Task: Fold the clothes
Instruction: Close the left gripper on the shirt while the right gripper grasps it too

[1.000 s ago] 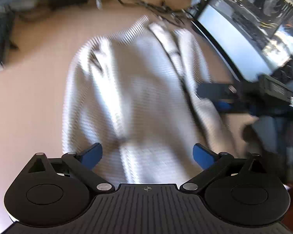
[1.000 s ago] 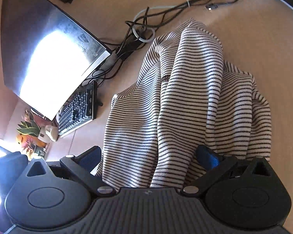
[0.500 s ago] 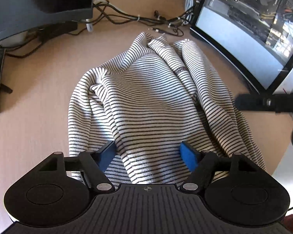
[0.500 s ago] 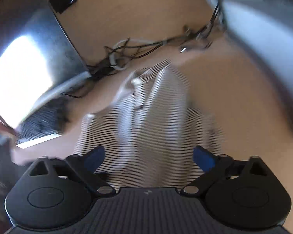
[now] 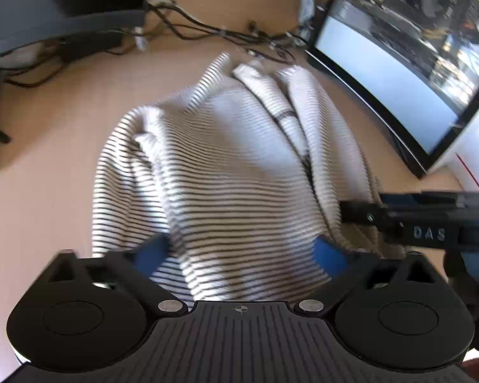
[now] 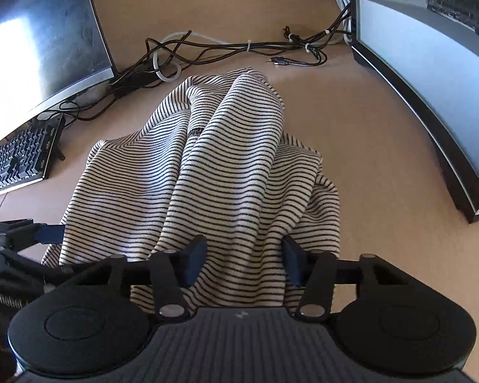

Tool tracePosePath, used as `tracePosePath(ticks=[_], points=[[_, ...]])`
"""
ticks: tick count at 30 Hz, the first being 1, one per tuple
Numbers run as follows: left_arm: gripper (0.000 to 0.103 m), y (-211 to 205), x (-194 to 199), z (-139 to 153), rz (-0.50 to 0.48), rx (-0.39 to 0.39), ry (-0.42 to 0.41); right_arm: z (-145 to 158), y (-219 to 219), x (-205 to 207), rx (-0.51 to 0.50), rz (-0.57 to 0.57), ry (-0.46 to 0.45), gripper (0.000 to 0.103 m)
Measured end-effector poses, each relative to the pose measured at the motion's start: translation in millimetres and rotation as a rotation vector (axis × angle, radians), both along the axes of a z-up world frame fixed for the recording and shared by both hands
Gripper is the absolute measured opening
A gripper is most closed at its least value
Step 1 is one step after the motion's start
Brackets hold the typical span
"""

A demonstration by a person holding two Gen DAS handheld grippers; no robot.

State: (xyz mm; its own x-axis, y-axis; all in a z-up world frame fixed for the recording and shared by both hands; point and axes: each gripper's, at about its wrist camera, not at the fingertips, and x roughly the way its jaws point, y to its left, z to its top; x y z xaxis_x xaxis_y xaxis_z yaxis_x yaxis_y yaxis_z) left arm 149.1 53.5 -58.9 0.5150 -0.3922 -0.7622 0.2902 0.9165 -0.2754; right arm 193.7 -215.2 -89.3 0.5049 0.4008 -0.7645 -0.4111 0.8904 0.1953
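Observation:
A white shirt with thin dark stripes (image 5: 239,172) lies crumpled on the tan desk, its hem toward me. My left gripper (image 5: 239,253) hovers over the near hem, open, its blue fingers (image 5: 150,252) wide apart with cloth beneath them. My right gripper (image 6: 242,261) is at the near right part of the shirt (image 6: 233,166). Its fingers (image 6: 194,260) are drawn halfway in, pressing on a raised fold of the cloth. Each gripper shows in the other's view: the right gripper's body (image 5: 424,223) at the shirt's right edge, the left gripper's body (image 6: 22,236) at its left edge.
A curved monitor (image 6: 431,73) stands close on the right and a dark monitor (image 6: 38,35) on the left. A keyboard (image 6: 16,156) lies under the left one. Tangled cables (image 6: 226,48) run along the desk just behind the shirt's collar.
My right gripper has swung back over the shirt and its fingers have narrowed onto a fold. My left gripper's fingers narrowed half a second ago and have spread wide again.

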Motion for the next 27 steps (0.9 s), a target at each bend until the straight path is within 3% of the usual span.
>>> tracePosePath(ticks=[3,5,8,10,12,16,17,19,20,21,23,27], points=[[0.045,12.2,1.8,2.5,0.049,-0.036,0.005,-1.7,1.5,-1.3,-0.011,0.017,-0.018,0.050],[0.036,24.4,3.9,10.5,0.077,-0.054,-0.012,-2.3,3.4,-3.2,-0.024,0.024,-0.031,0.050],[0.013,44.4,7.3,25.4,0.116,-0.077,-0.047,-1.1,3.0,-2.7,-0.021,0.026,-0.028,0.049],[0.011,57.8,9.6,35.3,0.142,-0.093,-0.071,2.5,1.3,-1.2,-0.007,0.027,-0.018,0.040],[0.001,71.1,11.9,45.2,0.168,-0.109,-0.094,8.8,-0.6,0.4,0.009,0.035,-0.020,0.021],[0.001,97.9,16.5,65.0,0.221,-0.140,-0.141,27.8,-3.4,5.6,0.059,0.054,-0.044,0.014],[0.005,104.5,17.7,70.0,0.234,-0.148,-0.153,35.2,-3.8,7.3,0.070,0.054,-0.064,0.014],[0.023,117.9,20.0,79.9,0.260,-0.163,-0.176,47.3,-5.2,12.9,0.081,0.054,-0.082,0.015],[0.046,117.5,19.5,77.8,0.255,-0.175,-0.160,51.1,-6.1,16.5,0.079,0.050,-0.081,0.017],[0.057,110.6,17.5,69.1,0.233,-0.191,-0.119,52.5,-6.9,18.7,0.069,0.043,-0.083,0.019],[0.059,96.9,13.5,51.7,0.188,-0.223,-0.037,52.0,-7.7,20.6,0.044,0.033,-0.082,0.024],[0.060,69.4,5.5,17.0,0.097,-0.285,0.127,38.0,-3.1,4.4,0.026,0.071,-0.048,0.053]])
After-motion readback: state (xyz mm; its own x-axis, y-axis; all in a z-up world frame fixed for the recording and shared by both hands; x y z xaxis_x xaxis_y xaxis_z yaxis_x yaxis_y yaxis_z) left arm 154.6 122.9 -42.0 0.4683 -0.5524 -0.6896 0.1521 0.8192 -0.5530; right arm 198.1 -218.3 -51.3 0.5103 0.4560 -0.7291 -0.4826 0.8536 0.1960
